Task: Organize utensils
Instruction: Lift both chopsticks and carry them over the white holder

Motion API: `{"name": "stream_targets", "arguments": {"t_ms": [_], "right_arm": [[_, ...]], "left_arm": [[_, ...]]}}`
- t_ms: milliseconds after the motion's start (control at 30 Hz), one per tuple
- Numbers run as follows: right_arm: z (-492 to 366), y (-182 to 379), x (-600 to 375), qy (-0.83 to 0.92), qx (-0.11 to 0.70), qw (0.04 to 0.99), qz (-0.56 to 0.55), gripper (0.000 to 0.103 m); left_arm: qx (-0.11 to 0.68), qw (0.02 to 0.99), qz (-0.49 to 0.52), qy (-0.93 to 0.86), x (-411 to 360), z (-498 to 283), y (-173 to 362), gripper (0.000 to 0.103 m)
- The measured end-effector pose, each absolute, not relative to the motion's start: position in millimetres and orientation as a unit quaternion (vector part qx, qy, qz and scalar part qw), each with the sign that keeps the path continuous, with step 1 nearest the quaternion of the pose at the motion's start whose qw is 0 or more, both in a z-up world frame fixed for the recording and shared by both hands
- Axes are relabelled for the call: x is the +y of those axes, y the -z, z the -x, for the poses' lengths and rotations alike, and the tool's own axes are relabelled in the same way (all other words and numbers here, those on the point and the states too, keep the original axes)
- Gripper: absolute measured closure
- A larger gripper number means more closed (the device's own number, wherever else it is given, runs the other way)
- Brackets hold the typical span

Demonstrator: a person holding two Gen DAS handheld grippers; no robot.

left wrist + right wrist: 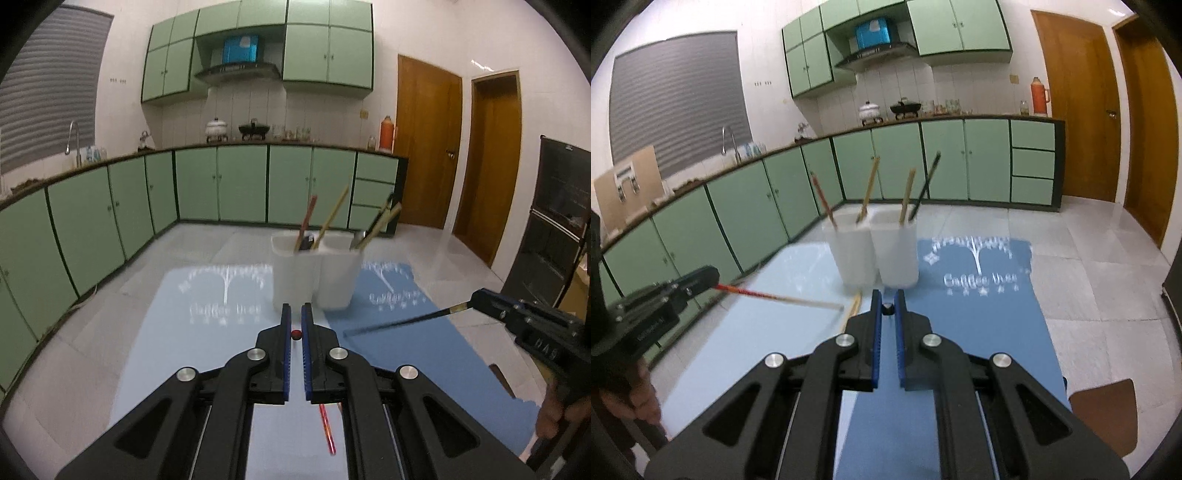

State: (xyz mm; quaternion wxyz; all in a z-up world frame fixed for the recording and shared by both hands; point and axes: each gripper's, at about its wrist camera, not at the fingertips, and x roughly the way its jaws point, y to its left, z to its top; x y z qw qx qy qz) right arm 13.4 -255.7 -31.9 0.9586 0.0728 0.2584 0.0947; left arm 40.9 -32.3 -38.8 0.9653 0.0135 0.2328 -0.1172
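A white two-compartment holder [314,275] stands on the mats with several chopsticks leaning in it; it also shows in the right wrist view [875,254]. My left gripper [296,314] is shut on a red chopstick [327,428], which shows from the side in the right wrist view [764,295], pointing toward the holder. My right gripper [887,297] is shut on a black chopstick [399,323], whose end shows between the pads [887,308]. Both grippers sit just in front of the holder.
A light blue mat [184,332] and a darker blue mat [979,314] cover the glass table. A pale chopstick [851,312] lies on the table near the holder's base. A kitchen counter with green cabinets [221,184] runs behind.
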Motion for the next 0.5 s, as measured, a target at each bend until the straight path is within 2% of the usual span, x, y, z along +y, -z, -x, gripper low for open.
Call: {"name": "stream_targets", "arguments": {"t_ms": [500], "right_arm": [[-69.2, -30.5, -258.4, -0.142, 0.279, 0.947, -0.066, 0.097]], "left_arm": [[0.222, 0.964, -0.025, 0.141, -33.4, -76.8, 0.8, 0.098]]}}
